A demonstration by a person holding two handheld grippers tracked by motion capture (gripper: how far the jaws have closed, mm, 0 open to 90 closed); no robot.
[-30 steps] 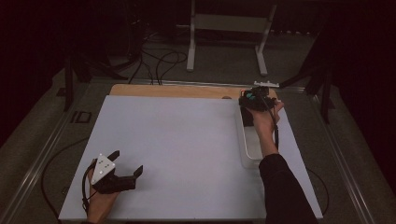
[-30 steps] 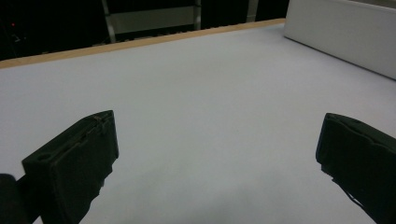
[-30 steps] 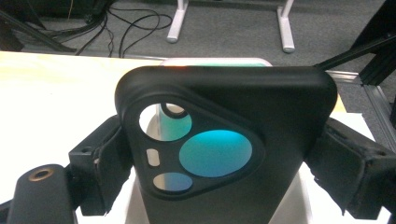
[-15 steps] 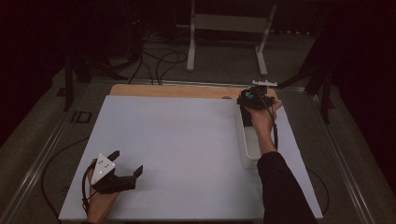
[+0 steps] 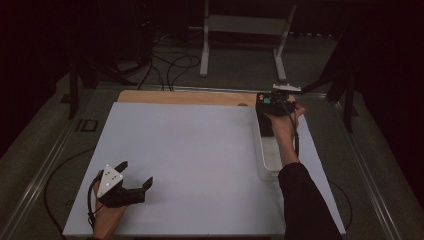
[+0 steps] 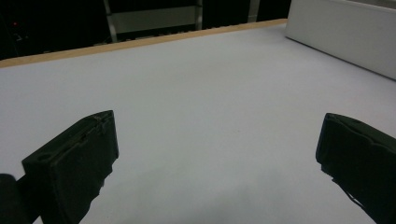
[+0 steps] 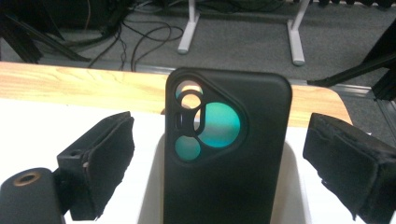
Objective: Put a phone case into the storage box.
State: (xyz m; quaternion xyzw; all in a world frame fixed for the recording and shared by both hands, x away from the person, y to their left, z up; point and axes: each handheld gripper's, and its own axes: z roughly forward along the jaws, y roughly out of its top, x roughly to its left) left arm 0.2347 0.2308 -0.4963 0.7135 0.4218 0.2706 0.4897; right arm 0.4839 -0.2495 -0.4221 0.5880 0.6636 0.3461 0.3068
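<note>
A black phone case (image 7: 226,154) stands upright in the far end of the white bin (image 5: 266,159), its triangular camera cut-out facing the right gripper view. The right gripper (image 7: 219,168) hovers over that end of the bin with its jaws spread wide — one on either side of the case, neither touching it. Well away from the bin, at the near left of the white table (image 5: 200,150), the left gripper (image 5: 134,181) rests low on the surface, jaws parted and holding nothing — the bin's wall (image 6: 345,32) shows off to its right.
</note>
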